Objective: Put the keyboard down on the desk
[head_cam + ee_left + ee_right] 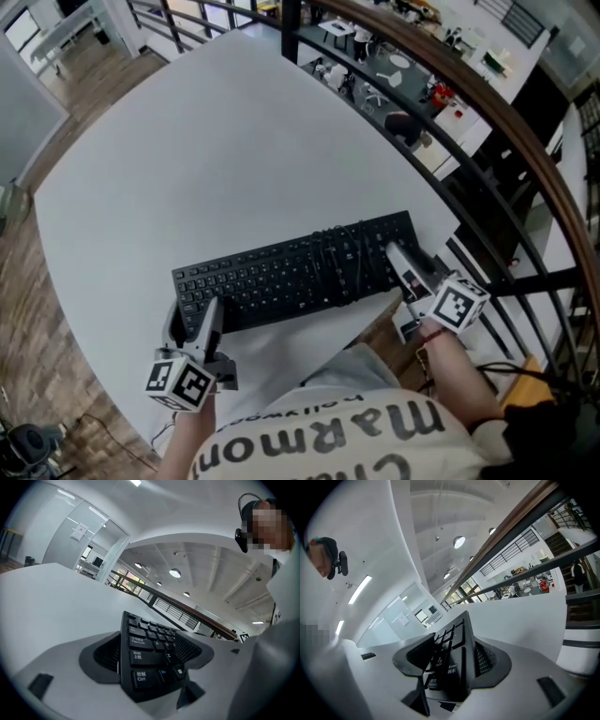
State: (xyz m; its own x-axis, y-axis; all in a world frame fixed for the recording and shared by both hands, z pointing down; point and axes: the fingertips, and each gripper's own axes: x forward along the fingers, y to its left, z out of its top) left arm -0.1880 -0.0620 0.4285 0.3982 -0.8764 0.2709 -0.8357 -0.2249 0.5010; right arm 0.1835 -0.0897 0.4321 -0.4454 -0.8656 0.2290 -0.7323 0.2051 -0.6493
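A wide pale-grey counter with rounded corners fills most of the head view. A wooden floor shows to its left. A dark curved railing runs along its far and right side. Below the railing lies a lower level with cluttered white desks.

A long black keyboard sits across the near part of the counter, close to the edge nearest the person. Its right end is farther from the person than its left. No view shows whether its underside rests on the surface or hangs just above it. The person's white printed shirt fills the bottom of the head view.

The left tongs are closed on the keyboard's left end. In the left gripper view the tongs pinch the end by the Ctrl and Shift keys, and both textured pads press against the keyboard. The right tongs clamp the opposite end. In the right gripper view these tongs hold the Enter-key end of the keyboard between their pads.

Each tool carries a marker cube: the left cube is near the counter's edge and the right cube is just off the counter's right side. A thin dark cable lies looped over the keys right of centre.
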